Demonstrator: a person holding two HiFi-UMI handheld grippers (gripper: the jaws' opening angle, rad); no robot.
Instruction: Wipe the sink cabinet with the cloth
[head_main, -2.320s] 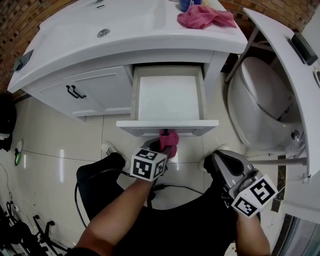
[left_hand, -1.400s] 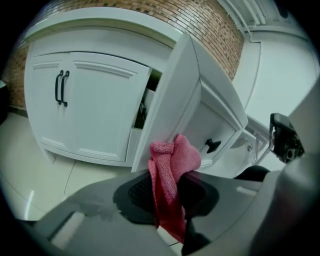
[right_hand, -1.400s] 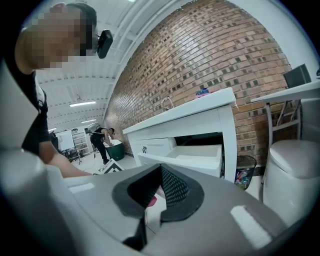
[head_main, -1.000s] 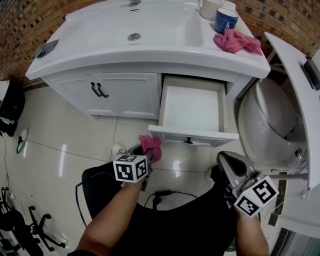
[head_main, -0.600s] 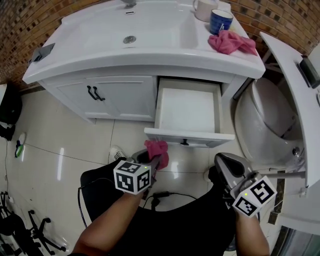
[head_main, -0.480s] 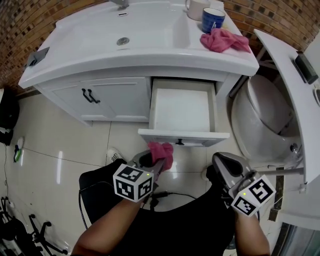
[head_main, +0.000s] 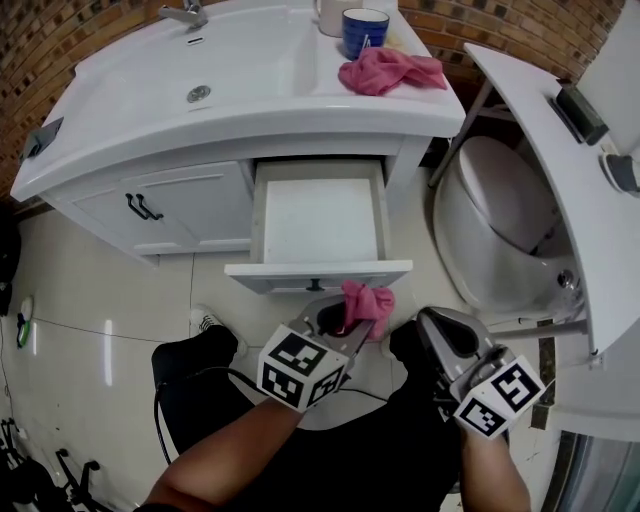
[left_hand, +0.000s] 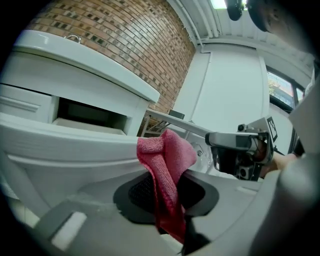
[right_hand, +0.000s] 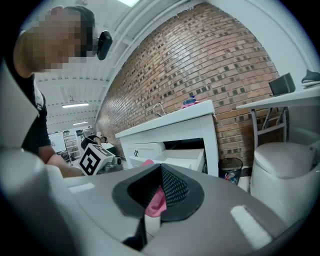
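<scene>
The white sink cabinet (head_main: 190, 205) has its middle drawer (head_main: 318, 215) pulled open, bare inside. My left gripper (head_main: 355, 312) is shut on a pink cloth (head_main: 368, 298), just below the drawer's front panel (head_main: 318, 275), right of its middle. In the left gripper view the cloth (left_hand: 167, 160) sticks up from between the closed pads, with the drawer front close behind. My right gripper (head_main: 437, 325) hovers to the right, shut and holding nothing; its own view shows its jaws (right_hand: 160, 187) closed. A second pink cloth (head_main: 390, 70) lies on the countertop.
A blue mug (head_main: 364, 30) and a white mug (head_main: 330, 15) stand behind the countertop cloth. The basin (head_main: 200, 92) and tap (head_main: 185, 15) are at left. A toilet (head_main: 500, 220) sits right of the cabinet. Cabinet doors with black handles (head_main: 140, 207) are shut.
My left gripper has carried the cloth rightward along the drawer's front, from near its left corner to right of its middle. The right gripper has hardly moved.
</scene>
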